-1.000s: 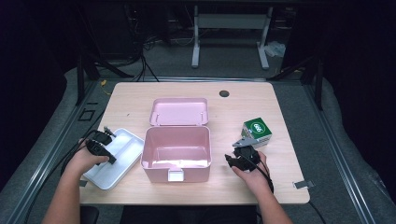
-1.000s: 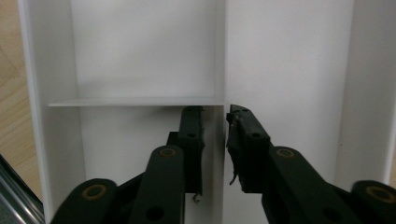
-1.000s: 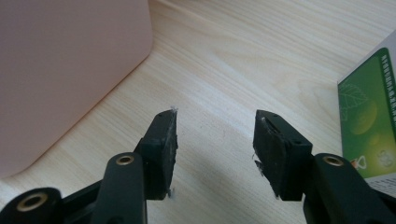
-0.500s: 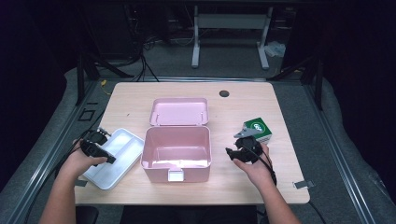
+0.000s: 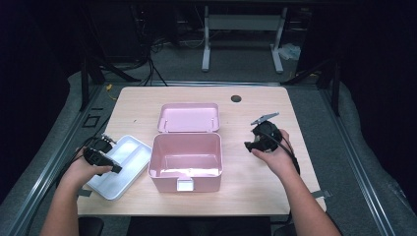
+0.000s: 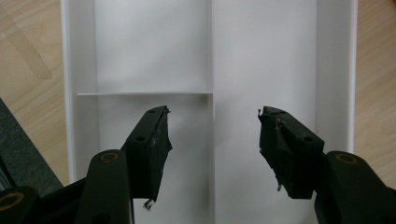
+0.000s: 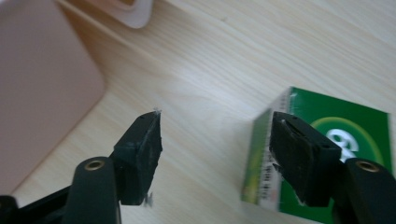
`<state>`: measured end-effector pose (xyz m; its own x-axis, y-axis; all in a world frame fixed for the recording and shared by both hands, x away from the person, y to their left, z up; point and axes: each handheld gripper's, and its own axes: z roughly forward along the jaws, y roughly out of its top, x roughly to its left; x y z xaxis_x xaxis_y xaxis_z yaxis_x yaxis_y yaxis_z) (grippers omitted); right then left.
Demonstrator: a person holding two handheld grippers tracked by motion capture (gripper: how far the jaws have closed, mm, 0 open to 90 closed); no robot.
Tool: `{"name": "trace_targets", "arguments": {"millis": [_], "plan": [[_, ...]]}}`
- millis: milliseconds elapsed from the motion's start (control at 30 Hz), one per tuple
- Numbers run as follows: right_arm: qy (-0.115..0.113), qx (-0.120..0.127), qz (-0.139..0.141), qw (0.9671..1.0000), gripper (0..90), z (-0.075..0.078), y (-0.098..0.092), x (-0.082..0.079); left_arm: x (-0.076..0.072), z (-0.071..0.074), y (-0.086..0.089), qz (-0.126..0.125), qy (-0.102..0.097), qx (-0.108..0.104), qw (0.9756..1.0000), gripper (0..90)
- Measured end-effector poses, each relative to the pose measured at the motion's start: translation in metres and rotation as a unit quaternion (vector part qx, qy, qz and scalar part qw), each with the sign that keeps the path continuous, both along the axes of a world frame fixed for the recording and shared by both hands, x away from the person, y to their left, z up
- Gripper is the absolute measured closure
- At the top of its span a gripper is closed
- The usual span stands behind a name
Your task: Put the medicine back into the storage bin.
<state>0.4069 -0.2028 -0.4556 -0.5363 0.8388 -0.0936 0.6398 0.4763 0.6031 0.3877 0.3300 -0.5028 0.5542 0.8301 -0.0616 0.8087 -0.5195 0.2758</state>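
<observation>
An open pink box (image 5: 186, 157) stands mid-table, its lid (image 5: 188, 118) tipped back behind it. To its left lies a white divided tray (image 5: 129, 152). My left gripper (image 5: 112, 166) hovers over that tray (image 6: 149, 56); its jaws (image 6: 212, 114) have just been opening and stand open with nothing between them. To the right of the box, my right gripper (image 5: 250, 145) is lifted off the table and points left. Its jaws (image 7: 215, 116) have also been opening and stand open over bare wood. A green carton (image 7: 336, 135) sits behind the right-hand jaw, outside the gap.
The wooden table (image 5: 147, 103) has a small round hole (image 5: 236, 98) at its far right. Dark floor and a metal stand (image 5: 241, 29) lie beyond the far edge. The pink box's wall (image 7: 42, 93) is close on the left in the right gripper view.
My right hand has risen and moved away from me over the green carton, which it now hides in the high view. The left hand has stayed over the tray's near-left part.
</observation>
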Motion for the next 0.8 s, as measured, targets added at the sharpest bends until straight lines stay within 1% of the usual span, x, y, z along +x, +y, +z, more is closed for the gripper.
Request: {"name": "trace_targets", "arguments": {"millis": [67,133,200,233,300,367,433,567,633,700,767,800], "plan": [[0.002,-0.006,-0.010,0.9999,31.3,0.005,-0.006,0.007,0.000,0.001,0.000,0.001,-0.002,-0.001,1.0000,42.5],[0.011,-0.008,-0.019,0.9997,29.7,0.008,-0.011,0.013,0.000,0.002,0.000,-0.001,-0.002,-0.001,1.0000,42.5],[0.023,-0.013,-0.025,0.9993,26.4,0.009,-0.015,0.020,0.000,0.001,0.000,-0.002,-0.002,-0.002,1.0000,42.5],[0.033,-0.016,-0.028,0.9989,24.4,0.010,-0.017,0.023,0.000,0.001,0.000,-0.001,0.000,-0.002,1.0000,42.5],[0.052,-0.027,-0.032,0.9978,20.9,0.010,-0.021,0.030,0.000,0.000,0.000,0.002,0.002,-0.004,1.0000,42.5],[0.065,-0.037,-0.039,0.9964,17.8,0.012,-0.024,0.036,0.000,0.000,0.001,0.005,0.003,-0.003,1.0000,42.8],[0.079,-0.041,-0.042,0.9952,15.2,0.013,-0.027,0.042,-0.001,0.000,0.001,0.006,0.004,-0.004,1.0000,43.2],[0.114,-0.045,-0.054,0.9910,14.2,0.016,-0.032,0.055,-0.001,0.000,0.001,0.006,0.004,-0.006,1.0000,43.7],[0.128,-0.052,-0.062,0.9884,14.1,0.015,-0.035,0.061,-0.001,0.000,0.001,0.006,0.005,-0.007,0.9999,44.1],[0.140,-0.058,-0.073,0.9857,13.8,0.013,-0.036,0.066,-0.001,0.000,0.002,0.007,0.009,-0.009,0.9999,44.3],[0.147,-0.061,-0.079,0.9840,13.5,0.010,-0.038,0.069,-0.001,-0.001,0.002,0.005,0.010,-0.008,0.9999,44.7],[0.151,-0.063,-0.086,0.9827,13.5,0.008,-0.039,0.071,-0.002,-0.001,0.002,0.006,0.011,-0.007,0.9999,44.8]]}}
